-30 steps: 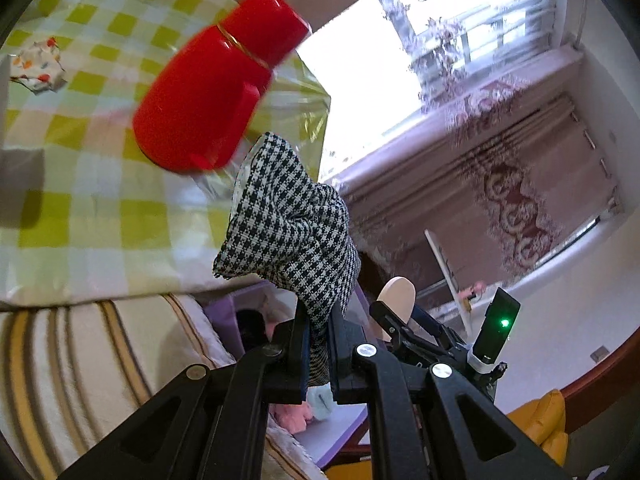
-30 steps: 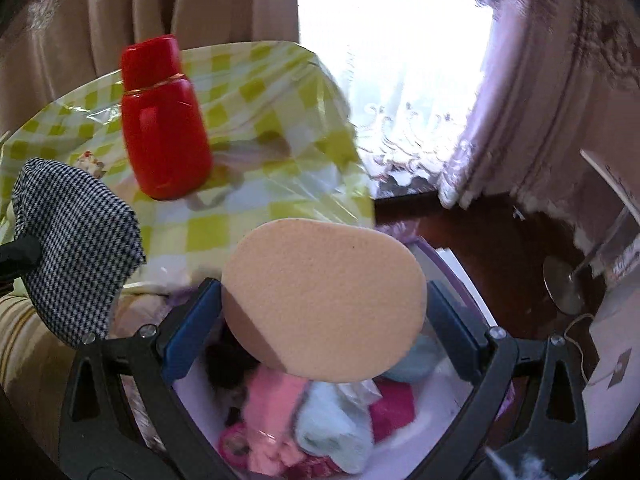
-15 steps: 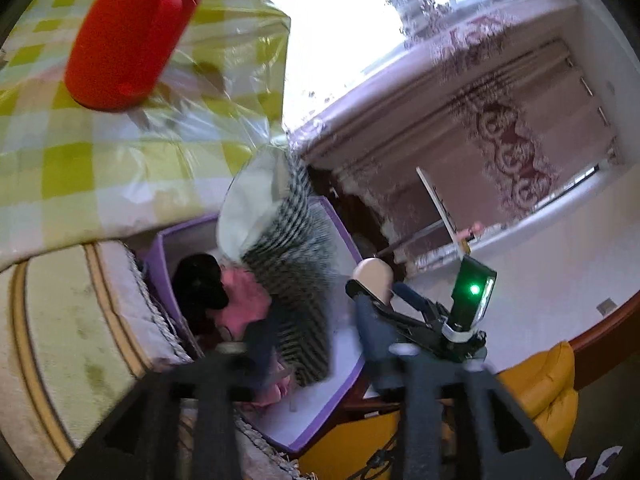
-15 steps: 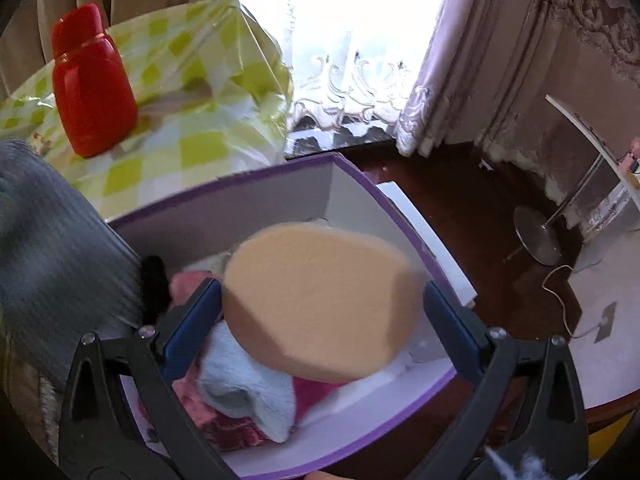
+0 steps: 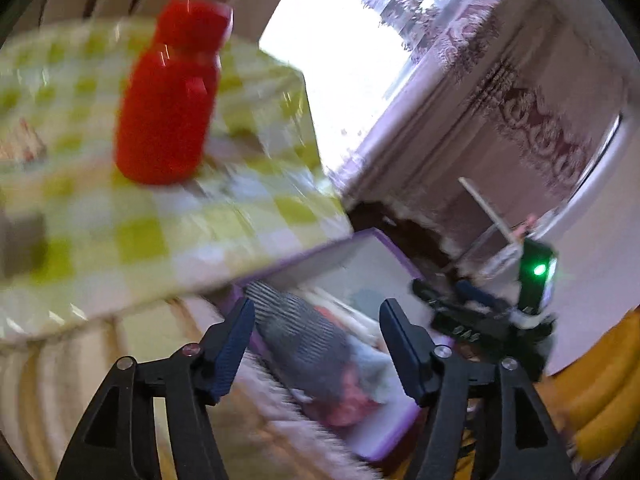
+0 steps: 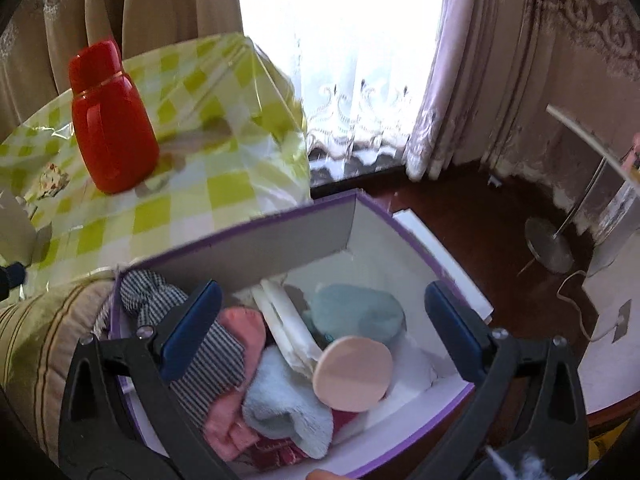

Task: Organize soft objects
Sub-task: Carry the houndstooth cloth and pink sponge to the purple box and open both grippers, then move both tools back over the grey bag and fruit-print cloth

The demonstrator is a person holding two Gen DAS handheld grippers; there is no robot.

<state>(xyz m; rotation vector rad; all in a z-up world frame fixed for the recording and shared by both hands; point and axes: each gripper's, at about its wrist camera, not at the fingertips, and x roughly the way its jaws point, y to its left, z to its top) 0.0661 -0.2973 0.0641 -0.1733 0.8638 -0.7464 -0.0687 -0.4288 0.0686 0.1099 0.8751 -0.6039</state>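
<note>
Sunlit lace curtains (image 6: 352, 80) hung behind a table under a yellow-green checked cloth (image 6: 208, 184), where a red bottle (image 6: 112, 120) stood upright. Just below the table edge sat a purple-rimmed box (image 6: 280, 240) with grey-white walls, resting beside a striped cushion (image 6: 36, 320) and a dark wooden floor (image 6: 472, 232).

Inside the box lay the soft things: a houndstooth cloth (image 6: 160, 300) against the near-left wall, a pink cloth (image 6: 248, 328) next to it, a pale blue fluffy cloth (image 6: 288, 404) in front, a teal pad (image 6: 356, 312) toward the back, and a round beige sponge (image 6: 352, 374) resting tilted on the pile.

The right gripper (image 6: 320, 332) hovered above the box with its blue-padded jaws spread wide and nothing between them; the sponge sat below, apart from both pads. The left gripper (image 5: 316, 344) was likewise spread apart and empty, with the houndstooth cloth (image 5: 304, 340) lying in the box beneath it. That view was badly smeared by motion, so whether the cloth touched the box wall there was hard to say.
</note>
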